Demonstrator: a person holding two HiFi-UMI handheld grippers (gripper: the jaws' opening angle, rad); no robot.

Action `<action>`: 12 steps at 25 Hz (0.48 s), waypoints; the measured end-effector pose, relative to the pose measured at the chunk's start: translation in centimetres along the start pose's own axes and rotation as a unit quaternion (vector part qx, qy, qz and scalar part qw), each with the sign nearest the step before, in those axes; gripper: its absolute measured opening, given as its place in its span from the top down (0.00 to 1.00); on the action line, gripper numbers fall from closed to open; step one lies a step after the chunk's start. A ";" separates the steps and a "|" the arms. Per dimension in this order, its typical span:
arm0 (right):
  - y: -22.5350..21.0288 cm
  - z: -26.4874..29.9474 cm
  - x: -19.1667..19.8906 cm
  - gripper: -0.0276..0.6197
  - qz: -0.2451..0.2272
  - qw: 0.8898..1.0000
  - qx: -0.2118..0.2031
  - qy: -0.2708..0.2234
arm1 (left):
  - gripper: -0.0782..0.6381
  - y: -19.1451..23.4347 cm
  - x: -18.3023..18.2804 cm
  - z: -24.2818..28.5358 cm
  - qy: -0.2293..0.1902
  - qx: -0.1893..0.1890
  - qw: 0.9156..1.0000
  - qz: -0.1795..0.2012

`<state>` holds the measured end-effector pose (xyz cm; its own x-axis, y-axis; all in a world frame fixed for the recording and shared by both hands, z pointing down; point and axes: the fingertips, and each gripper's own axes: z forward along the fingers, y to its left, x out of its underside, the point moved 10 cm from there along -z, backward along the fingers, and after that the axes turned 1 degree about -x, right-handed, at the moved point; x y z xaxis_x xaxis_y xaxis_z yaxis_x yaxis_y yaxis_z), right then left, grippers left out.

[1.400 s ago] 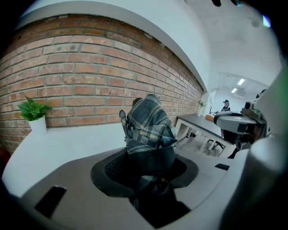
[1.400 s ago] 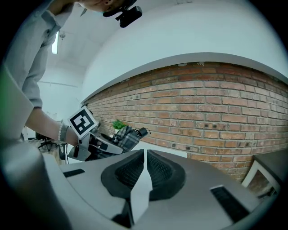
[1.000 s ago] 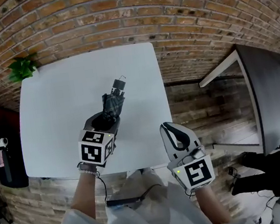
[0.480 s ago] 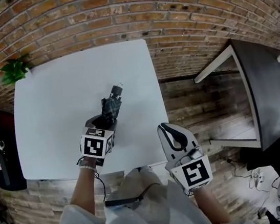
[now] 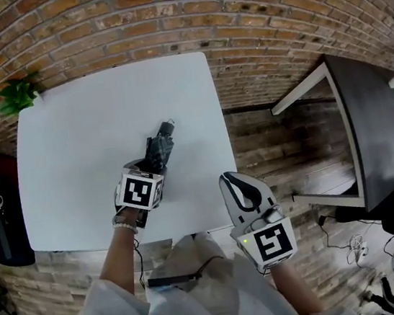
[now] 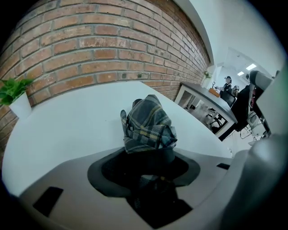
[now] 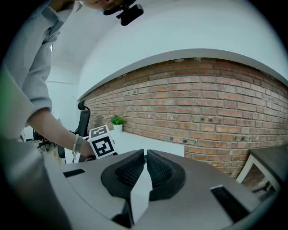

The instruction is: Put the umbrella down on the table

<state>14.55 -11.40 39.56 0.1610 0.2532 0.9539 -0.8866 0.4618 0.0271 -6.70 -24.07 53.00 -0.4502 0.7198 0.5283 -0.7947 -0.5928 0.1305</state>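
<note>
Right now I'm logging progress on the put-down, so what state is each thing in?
Grey plaid fabric umbrella: folded closed, at the white square table surface.
Left claw: jaws have just been opening, umbrella between them.
Right claw: shut, empty.
Green potted plant: upright at the table's corner.

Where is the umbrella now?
Head view: umbrella on the white table, right of its centre, near end between the left gripper's jaws, which have just been opening.

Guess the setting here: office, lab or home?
Probably an office or co-working space: exposed brick wall, a white table with a potted plant, a dark desk alongside, and an office chair.
</note>
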 end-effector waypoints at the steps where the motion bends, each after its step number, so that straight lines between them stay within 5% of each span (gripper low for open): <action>1: 0.0 0.0 0.0 0.88 0.000 1.000 0.000 0.000 | 0.55 0.0 0.1 0.2 0.004 0.002 1.000 0.001; 12: 0.8 0.2 -0.5 0.88 -0.007 1.000 -0.003 0.005 | 0.49 -0.1 0.2 -0.1 0.001 0.012 1.000 0.017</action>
<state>13.70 -11.34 39.12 0.1778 0.2554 0.9504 -0.8814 0.4708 0.0384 -6.79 -23.84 53.04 -0.4772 0.6998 0.5316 -0.7692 -0.6252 0.1324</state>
